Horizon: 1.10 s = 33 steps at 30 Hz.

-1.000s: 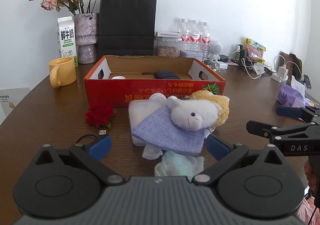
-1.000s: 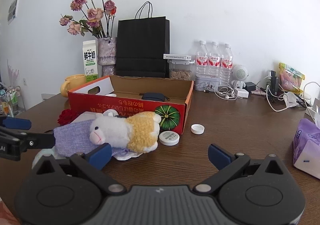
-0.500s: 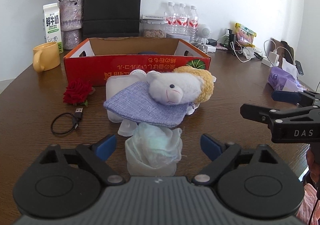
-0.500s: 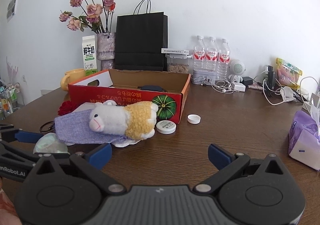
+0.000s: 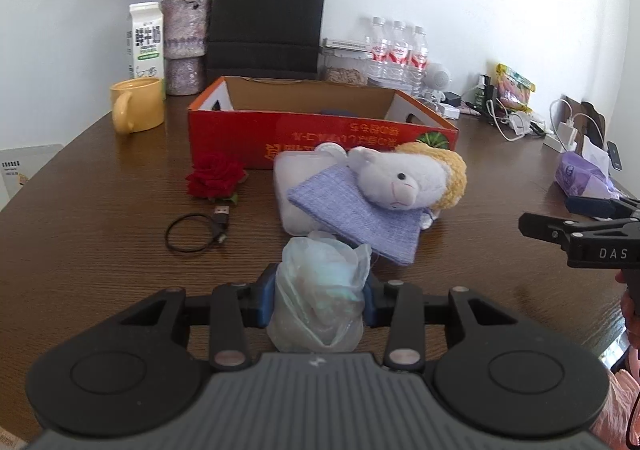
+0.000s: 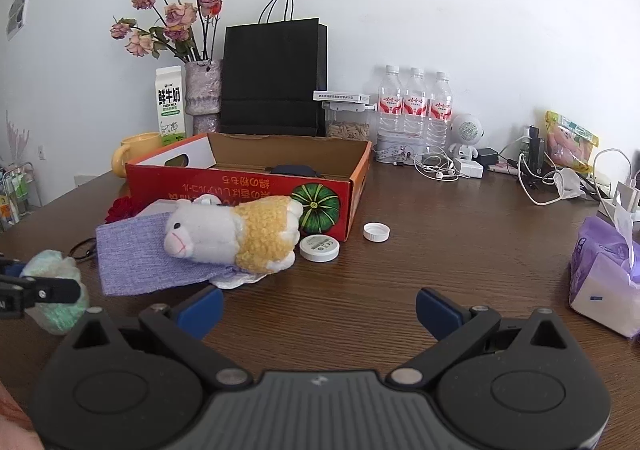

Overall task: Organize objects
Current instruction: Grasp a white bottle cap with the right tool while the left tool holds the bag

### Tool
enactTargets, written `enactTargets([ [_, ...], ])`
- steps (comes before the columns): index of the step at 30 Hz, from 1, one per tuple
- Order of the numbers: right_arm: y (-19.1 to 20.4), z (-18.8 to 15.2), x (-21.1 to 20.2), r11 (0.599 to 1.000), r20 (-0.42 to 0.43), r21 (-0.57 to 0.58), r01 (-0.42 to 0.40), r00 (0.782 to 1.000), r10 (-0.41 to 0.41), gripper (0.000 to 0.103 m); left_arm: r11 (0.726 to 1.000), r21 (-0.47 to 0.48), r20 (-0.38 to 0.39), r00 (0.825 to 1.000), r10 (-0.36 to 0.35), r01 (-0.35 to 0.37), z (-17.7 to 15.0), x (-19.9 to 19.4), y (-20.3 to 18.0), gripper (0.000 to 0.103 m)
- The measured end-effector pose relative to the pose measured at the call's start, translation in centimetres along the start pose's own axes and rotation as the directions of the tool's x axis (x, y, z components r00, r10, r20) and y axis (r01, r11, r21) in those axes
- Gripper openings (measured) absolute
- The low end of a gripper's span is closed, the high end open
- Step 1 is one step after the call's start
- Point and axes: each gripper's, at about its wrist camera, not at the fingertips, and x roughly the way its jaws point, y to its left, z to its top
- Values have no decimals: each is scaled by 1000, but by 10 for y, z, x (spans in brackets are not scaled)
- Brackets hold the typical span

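Note:
A crumpled clear plastic bag (image 5: 320, 290) with something pale green inside stands on the brown table, and it shows again at the left edge of the right wrist view (image 6: 52, 286). My left gripper (image 5: 318, 290) is closing on it, both blue pads touching its sides. Just beyond lie a purple cloth (image 5: 352, 210) and a white and yellow plush toy (image 5: 404, 178) on a white pouch. Behind them is the red cardboard box (image 5: 320, 130). My right gripper (image 6: 318, 306) hovers open over bare table, nothing between its fingers.
A red rose (image 5: 216, 180) and a coiled black cable (image 5: 196, 230) lie left of the cloth. Two white lids (image 6: 320, 248) sit by the box corner. A purple tissue pack (image 6: 600, 282) is at the right. A yellow mug (image 5: 138, 110), vase, bottles and chargers line the back.
My left gripper drew back from the plush toy, then its jaws closed in from wide onto the plastic bag. The right gripper stayed put.

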Motion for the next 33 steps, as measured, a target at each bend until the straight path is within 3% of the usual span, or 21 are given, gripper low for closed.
enactTargets([
  [8,-14,5,19,999,-24,-12,31,999,-32,103,994,-64,57,994,90,-86,25,-7,29,41],
  [29,-52,42,109,995,-101,-46,87,991,-91,101,996,-55,71,995,73,-70,83,54,29,41],
  [33,-59,52,131,995,-119,-62,82,989,-89,95,997,-50,74,995,63,-59,94,68,28,41],
])
